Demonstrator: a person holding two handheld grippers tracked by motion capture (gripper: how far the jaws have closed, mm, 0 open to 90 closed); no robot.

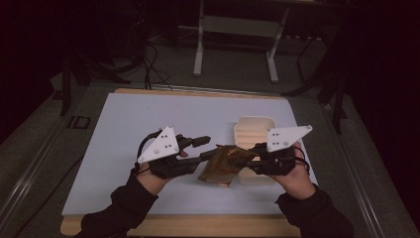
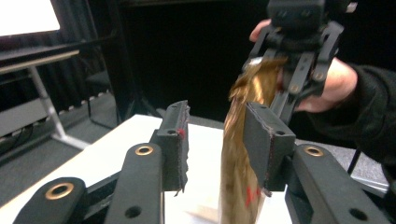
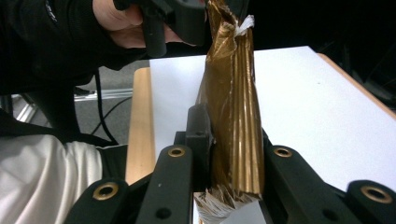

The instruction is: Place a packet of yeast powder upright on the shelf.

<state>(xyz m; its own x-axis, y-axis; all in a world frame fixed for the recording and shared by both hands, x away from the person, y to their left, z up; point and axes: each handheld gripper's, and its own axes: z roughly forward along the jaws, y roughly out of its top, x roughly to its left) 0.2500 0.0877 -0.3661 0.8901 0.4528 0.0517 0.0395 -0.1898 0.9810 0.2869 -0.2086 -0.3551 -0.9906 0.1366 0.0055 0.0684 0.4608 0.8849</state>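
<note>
Wrapper (image 1: 221, 166) between right gripper (image 1: 250, 161) jaws (left gripper (image 1: 208, 148) slack)

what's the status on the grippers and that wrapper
Right gripper clamped on gold wrapper. Left gripper open around it. Ribbed tray behind; nothing blocking.

My tools (image 1: 225, 151) are matt black plastic with brass-coloured rivets, and a flat pale grey plate tops each. The pads (image 2: 180, 140) look like rough dark foam, frayed at the edges. The wrapper (image 1: 220, 166) is glossy gold-brown foil, creased and ribbed, with torn white paper-like fringes. The worktop (image 1: 148, 119) has a smooth matt white sheet over a pale wood edge. At one o'clock, the tray (image 1: 252, 129) looks like matt cream plastic, ribbed.
</note>
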